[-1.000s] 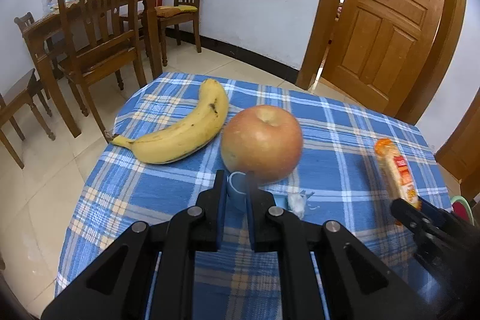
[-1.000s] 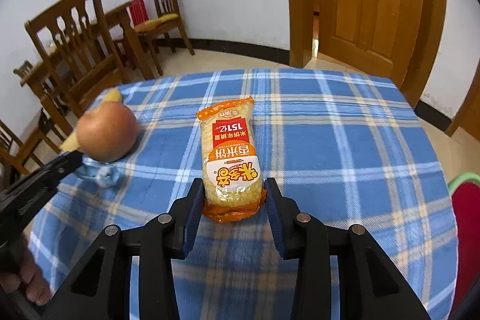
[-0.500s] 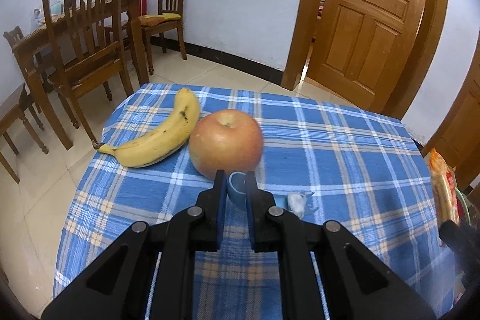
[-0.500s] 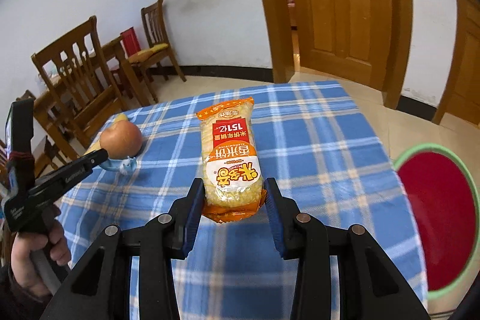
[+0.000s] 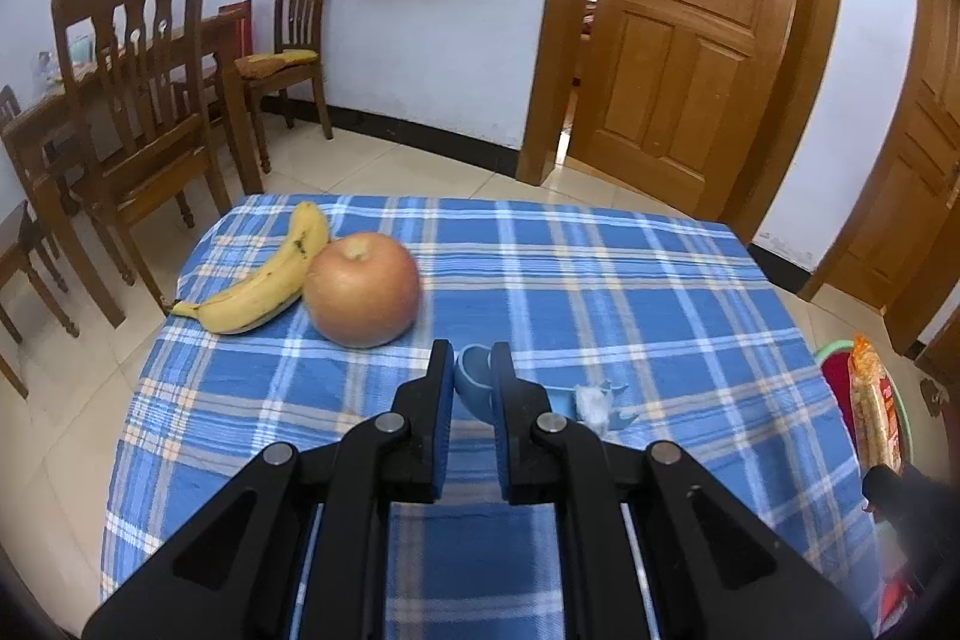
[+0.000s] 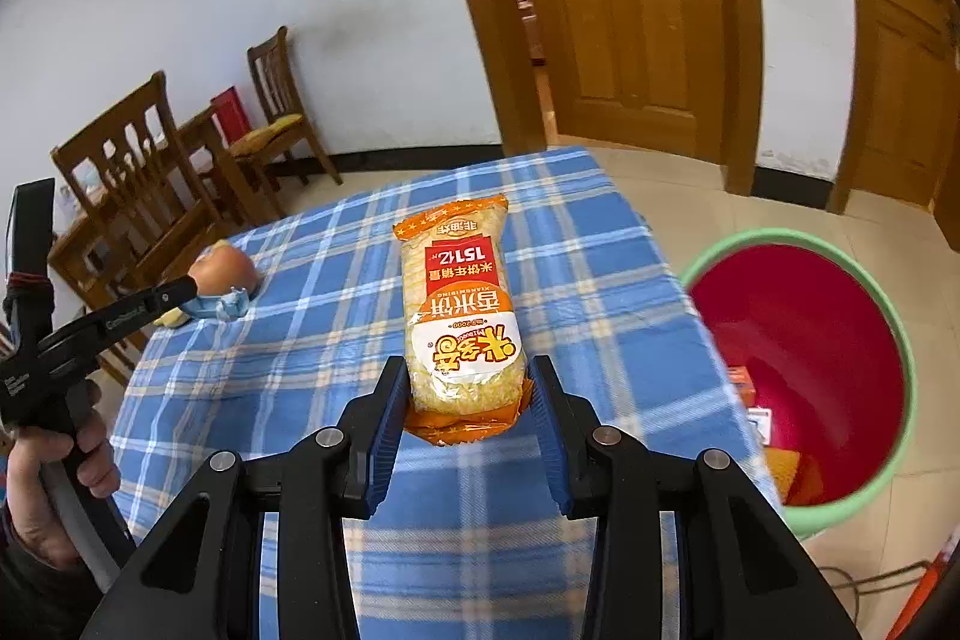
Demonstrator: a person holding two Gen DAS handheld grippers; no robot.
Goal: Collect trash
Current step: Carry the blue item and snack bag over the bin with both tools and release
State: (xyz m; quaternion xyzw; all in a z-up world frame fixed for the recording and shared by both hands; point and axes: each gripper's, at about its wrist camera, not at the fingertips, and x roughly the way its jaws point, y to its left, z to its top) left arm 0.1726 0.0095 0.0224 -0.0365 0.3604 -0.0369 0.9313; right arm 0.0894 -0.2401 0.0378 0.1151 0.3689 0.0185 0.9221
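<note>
Right gripper (image 6: 467,403) clamps the snack pack (image 6: 461,316), raised above the counter (image 6: 336,280) edge, beside the red bin (image 6: 804,352). Left gripper (image 5: 471,382) pinches a blue wrapper (image 5: 474,385) near the apple (image 5: 362,289).

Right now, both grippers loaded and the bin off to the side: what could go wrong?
1. The right gripper pinches only the bottom end of the snack packet; the long free end could swing or slip before it reaches the red bin.
2. The left gripper grips the blue cup by its rim, with crumpled foil hanging off; it may drop.
3. The apple sits close ahead and could be nudged into rolling.
</note>
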